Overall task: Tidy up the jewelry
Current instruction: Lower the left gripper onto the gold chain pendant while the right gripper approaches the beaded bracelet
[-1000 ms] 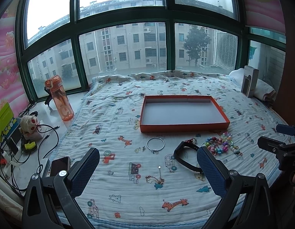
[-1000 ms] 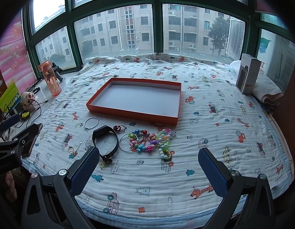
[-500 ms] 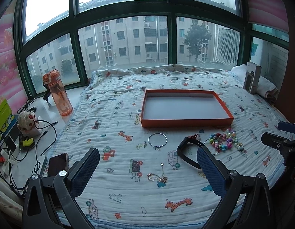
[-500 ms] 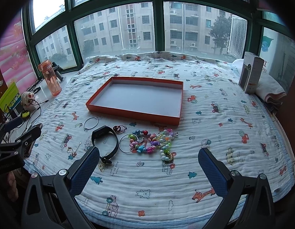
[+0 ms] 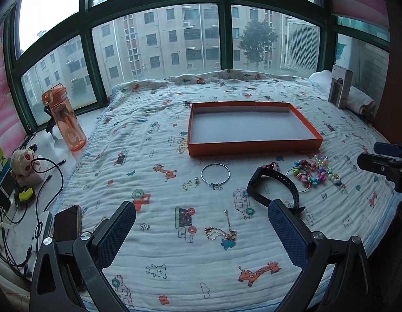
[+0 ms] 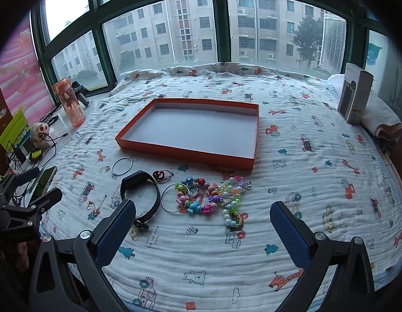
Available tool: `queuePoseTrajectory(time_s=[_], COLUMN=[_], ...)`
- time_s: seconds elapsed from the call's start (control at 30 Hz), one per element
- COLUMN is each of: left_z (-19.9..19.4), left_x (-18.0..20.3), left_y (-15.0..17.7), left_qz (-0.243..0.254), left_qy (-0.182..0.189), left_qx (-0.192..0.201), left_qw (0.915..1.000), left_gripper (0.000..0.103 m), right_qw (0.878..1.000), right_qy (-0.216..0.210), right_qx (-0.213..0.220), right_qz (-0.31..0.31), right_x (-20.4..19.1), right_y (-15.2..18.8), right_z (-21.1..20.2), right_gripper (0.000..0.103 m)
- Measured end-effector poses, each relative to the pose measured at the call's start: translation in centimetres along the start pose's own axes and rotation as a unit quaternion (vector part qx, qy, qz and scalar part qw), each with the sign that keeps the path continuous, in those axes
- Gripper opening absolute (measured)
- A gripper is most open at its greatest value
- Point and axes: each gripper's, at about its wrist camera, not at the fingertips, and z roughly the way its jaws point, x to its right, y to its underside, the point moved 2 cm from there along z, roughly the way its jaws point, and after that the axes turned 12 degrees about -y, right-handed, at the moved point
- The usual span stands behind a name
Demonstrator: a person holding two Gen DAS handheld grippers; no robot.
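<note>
An empty orange tray (image 5: 253, 147) (image 6: 185, 154) lies mid-bed. In front of it lie a silver bangle (image 5: 215, 176) (image 6: 122, 166), a black wristband (image 5: 275, 189) (image 6: 140, 195), a thin gold chain (image 5: 221, 230) (image 6: 95, 206), a red earring piece (image 6: 162, 174), a silver ring hoop (image 6: 175, 200) and colourful bead bracelets (image 5: 314, 173) (image 6: 214, 197). My left gripper (image 5: 201, 223) is open and empty, above the gold chain. My right gripper (image 6: 203, 222) is open and empty, just short of the beads. Each gripper shows at the edge of the other's view.
The patterned bedspread (image 6: 305, 182) covers the bed. An orange bottle (image 5: 64, 119), a toy, cables and a phone (image 5: 65, 222) sit on the left ledge. A boxed item (image 6: 355, 96) and a folded towel (image 6: 383, 119) are at the far right. Windows lie behind.
Both grippers have drifted slightly and tilted up; the tray and jewelry sit a little lower and nearer in the views. Nothing was picked up; both stay open.
</note>
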Motion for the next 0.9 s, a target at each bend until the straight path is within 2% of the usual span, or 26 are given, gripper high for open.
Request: queuePoseTrajectory(time_s=[0.23, 0.37, 0.5, 0.67, 0.83, 0.9], left_z=[1.7, 2.9, 4.4, 5.3, 6.1, 6.3], left_x=[2.2, 3.3, 3.5, 3.7, 4.4, 4.5], left_y=[1.3, 2.4, 2.9, 3.1, 3.4, 3.6], left_qz=[0.032, 0.048, 0.039, 0.036, 0.054, 0.059], left_qy=[0.031, 0.057, 0.081, 0.107, 0.115, 0.116], left_qx=[-0.012, -0.027, -0.048, -0.056, -0.065, -0.067], left_qw=[0.999, 0.9968, 0.9948, 0.992, 0.9898, 0.9892], left_gripper=[0.102, 0.082, 0.065, 0.043, 0.029, 0.027], right_qw=[1.0, 1.0, 0.999, 0.998, 0.998, 0.997], right_qy=[-0.01, -0.019, -0.028, -0.036, -0.044, -0.044], right_qx=[-0.008, -0.016, -0.028, -0.043, -0.049, -0.051], right_qz=[-0.015, -0.019, -0.02, -0.022, -0.021, -0.022], right_x=[-0.1, 0.0, 0.0, -0.3, -0.4, -0.4], right_y=[0.1, 0.2, 0.4, 0.6, 0.6, 0.6], right_z=[1.3, 2.2, 3.3, 4.5, 5.2, 5.4], right_gripper=[0.103, 0.103, 0.103, 0.103, 0.103, 0.103])
